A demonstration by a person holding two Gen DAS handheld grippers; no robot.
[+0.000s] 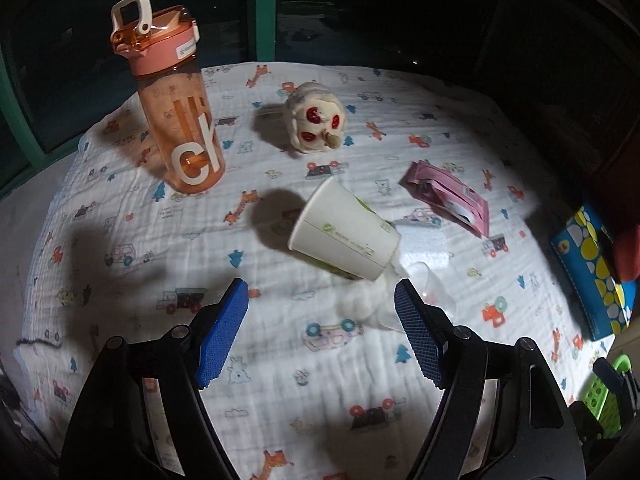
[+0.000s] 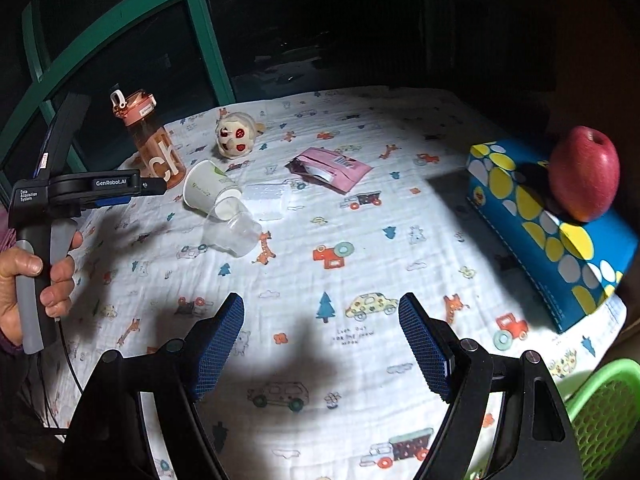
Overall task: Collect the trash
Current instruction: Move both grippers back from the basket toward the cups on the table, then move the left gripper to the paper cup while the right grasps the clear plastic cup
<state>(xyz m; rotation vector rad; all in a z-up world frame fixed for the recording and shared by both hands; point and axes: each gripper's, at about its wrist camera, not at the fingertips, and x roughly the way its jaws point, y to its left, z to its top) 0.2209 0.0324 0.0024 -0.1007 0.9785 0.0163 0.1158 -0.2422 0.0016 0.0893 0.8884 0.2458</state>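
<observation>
left wrist view looks down on a tabletop (image 1: 120, 208) draped in a white cloth printed with cartoon cars. the left tongs (image 1: 322, 292) stand wide with nothing between the blue pads, just short of a paper cup (image 1: 344, 232) lying tipped on its side. a clear plastic cup (image 2: 234, 230) lies touching the paper cup's base. a pink wrapper (image 1: 452, 200) lies just beyond, an orange water bottle (image 1: 176, 108) stands upright to the left, and a white skull toy (image 1: 316, 124) sits further back. right wrist view shows the right tongs (image 2: 322, 308) wide and empty over bare cloth, an apple (image 2: 584, 174) resting on a blue tissue box (image 2: 532, 216), and a green basket (image 2: 604, 412) at the lower right edge.
</observation>
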